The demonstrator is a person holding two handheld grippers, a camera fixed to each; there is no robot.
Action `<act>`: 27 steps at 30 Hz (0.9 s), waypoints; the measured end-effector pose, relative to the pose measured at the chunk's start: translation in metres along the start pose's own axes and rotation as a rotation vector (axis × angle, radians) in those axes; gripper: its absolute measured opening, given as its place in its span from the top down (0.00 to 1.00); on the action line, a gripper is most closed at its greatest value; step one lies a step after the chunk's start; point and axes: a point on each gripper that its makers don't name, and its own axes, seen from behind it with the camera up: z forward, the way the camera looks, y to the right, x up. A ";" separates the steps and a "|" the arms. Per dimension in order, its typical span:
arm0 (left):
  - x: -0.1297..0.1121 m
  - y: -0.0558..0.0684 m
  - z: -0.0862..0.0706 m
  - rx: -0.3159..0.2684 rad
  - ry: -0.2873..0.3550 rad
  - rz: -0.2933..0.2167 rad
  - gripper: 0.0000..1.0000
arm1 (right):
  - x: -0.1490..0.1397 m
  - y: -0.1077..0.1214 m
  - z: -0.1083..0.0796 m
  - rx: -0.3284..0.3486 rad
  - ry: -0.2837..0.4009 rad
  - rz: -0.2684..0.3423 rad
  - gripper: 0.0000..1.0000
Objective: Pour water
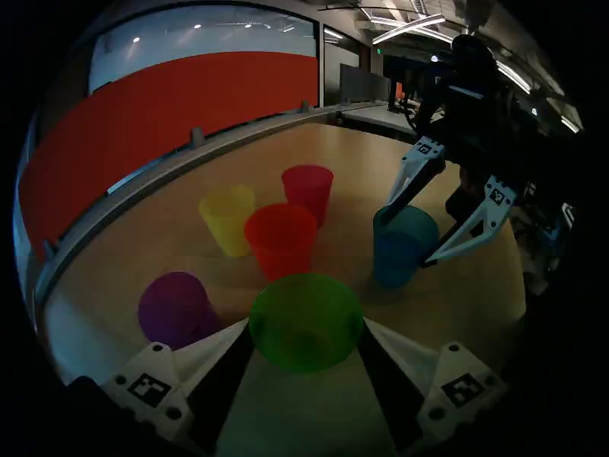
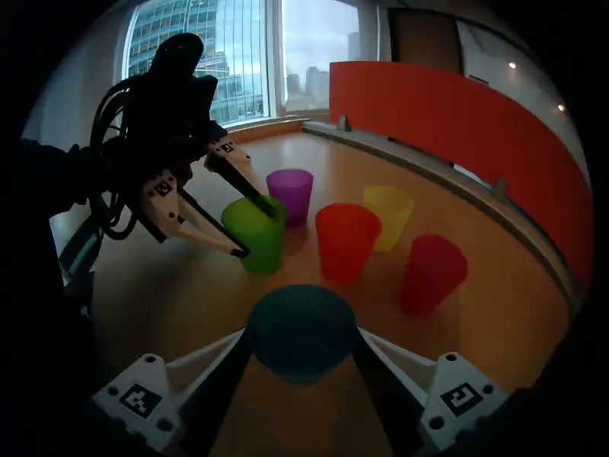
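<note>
Left gripper (image 1: 305,329) clamps green cup (image 1: 306,311) w/ both fingers. Right gripper (image 2: 301,333) seems closed on teal cup (image 2: 302,318); contact's dim.

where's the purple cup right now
In the left gripper view the purple cup stands at lower left on the wooden table, just left of the green cup.
</note>
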 end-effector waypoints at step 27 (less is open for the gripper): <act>0.081 -0.003 -0.077 0.134 0.218 0.029 0.13 | 0.088 0.003 -0.070 -0.100 0.225 -0.015 0.08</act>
